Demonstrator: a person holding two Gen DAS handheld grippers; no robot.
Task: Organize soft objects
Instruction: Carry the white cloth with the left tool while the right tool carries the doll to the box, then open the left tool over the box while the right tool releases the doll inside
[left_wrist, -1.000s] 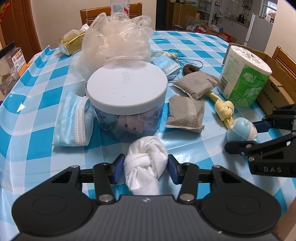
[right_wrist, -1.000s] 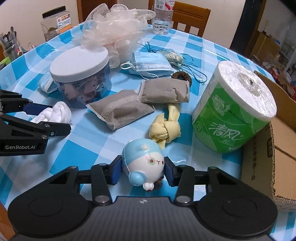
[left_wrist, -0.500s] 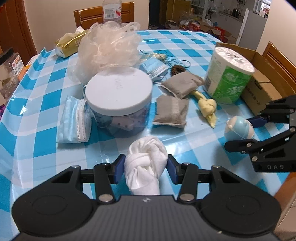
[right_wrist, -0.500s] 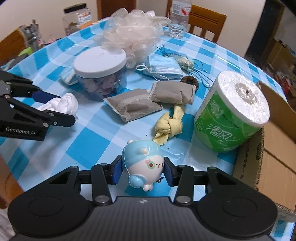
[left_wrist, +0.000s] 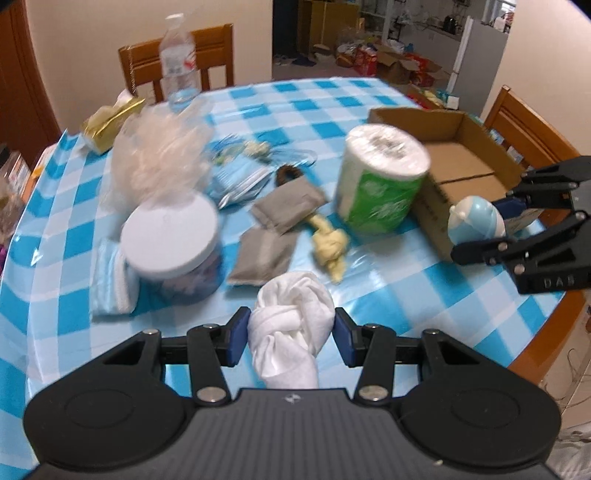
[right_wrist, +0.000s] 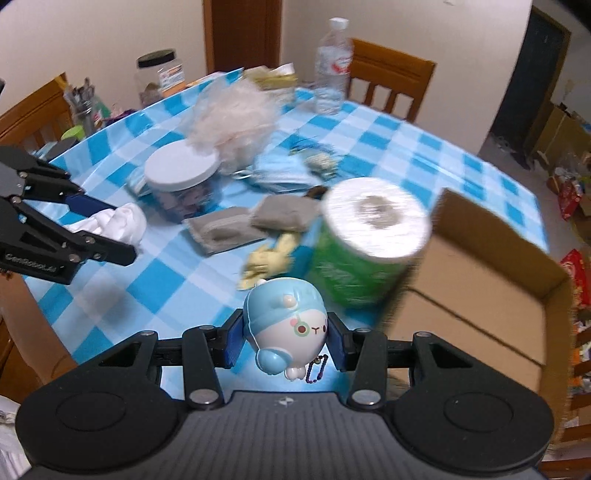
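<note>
White cloth (left_wrist: 291, 325) clamped in left claw (left_wrist: 291, 334) | plush toy (right_wrist: 286, 328) clamped in right claw (right_wrist: 284, 341)

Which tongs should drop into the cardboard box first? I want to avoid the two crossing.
Right, probably. The right tongs, shut on the blue plush toy, sit beside the open cardboard box. The left tongs hold the white knotted cloth farther away, with the toilet roll between.

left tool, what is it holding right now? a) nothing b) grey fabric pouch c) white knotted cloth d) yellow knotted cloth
c: the left tool has its blue pads pressed on both sides of the white knotted cloth, while the yellow knotted cloth and grey fabric pouch lie on the checked table.
</note>
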